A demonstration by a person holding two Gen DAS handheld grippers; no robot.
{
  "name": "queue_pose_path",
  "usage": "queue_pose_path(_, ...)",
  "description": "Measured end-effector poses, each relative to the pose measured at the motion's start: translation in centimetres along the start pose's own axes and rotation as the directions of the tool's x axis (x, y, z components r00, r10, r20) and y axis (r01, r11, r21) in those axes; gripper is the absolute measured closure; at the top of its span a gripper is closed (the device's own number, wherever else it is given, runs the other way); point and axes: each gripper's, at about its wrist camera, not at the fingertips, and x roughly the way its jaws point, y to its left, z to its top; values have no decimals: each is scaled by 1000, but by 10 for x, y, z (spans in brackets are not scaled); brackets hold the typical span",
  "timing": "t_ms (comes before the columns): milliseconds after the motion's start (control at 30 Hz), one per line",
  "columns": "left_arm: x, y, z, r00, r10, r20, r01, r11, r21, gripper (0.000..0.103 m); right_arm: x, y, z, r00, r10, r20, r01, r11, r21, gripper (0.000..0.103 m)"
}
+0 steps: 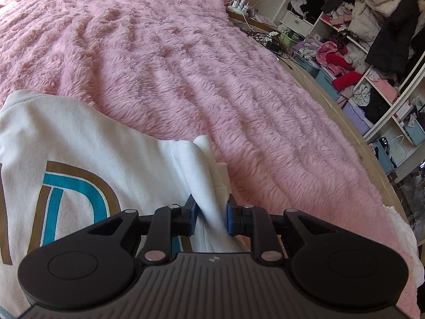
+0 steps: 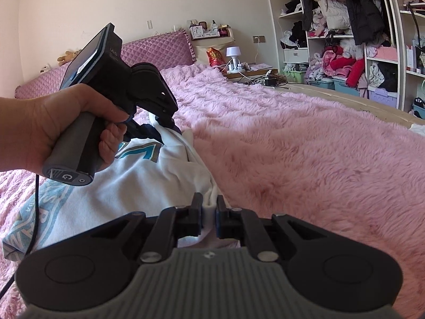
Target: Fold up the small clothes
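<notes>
a: white cotton sweatshirt with teal and tan printed lettering (image 1: pixel 79 159) lies on the fluffy pink bed cover (image 1: pixel 172 66), near its close corner; one edge is gathered into a raised ridge of folds.

b: handling? looks soft, limp and light; thick enough to hold a crease, not slippery on that pile; the fur will likely drag on it, so lift rather than slide.

a: agreed; best holds seem to be the hem and the side edge, where layers are stacked. right gripper (image 2: pixel 209 207) is clenched on the bunched white edge, fabric pinched between its pads.

b: left gripper (image 1: pixel 211 214)?

a: jaws stand a little apart with a thick fold of the white cloth between them; the right blue pad (image 1: pixel 231 218) seems to touch it, yet i cannot tell whether it is truly pinched or only resting there. the person's hand (image 2: pixel 53 125) grips its handle above the garment.

b: room?

a: wide bare cover beyond and to the right of the shirt; bed edge (image 2: pixel 358 101) lies farther off; cluttered white open shelves of clothes (image 2: pixel 345 40) well apart; nothing nearby to snag.
</notes>
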Motion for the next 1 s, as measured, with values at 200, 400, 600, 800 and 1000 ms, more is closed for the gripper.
queue_pose_path(200,2,-21,8,1000,26,14,-27,997,71,44,-2,0,-4,1000,-8,4,8,1000,11,97)
queue_pose_path(400,-42,-21,17,993,-38,111,30,997,74,44,-11,-1,-3,996,-74,49,73,997,18,66)
queue_pose_path(600,-110,12,-14,990,-57,130,38,989,140,44,-17,-8,8,996,-40,81,39,999,19,66)
queue_pose_path(800,-189,48,-91,985,-6,173,-37,970,240,40,-35,3,22,990,117,80,-112,992,-63,47)
queue_pose_path(1000,-221,63,-168,979,114,170,-169,918,359,34,-33,-15,24,986,165,-35,-163,986,42,45)
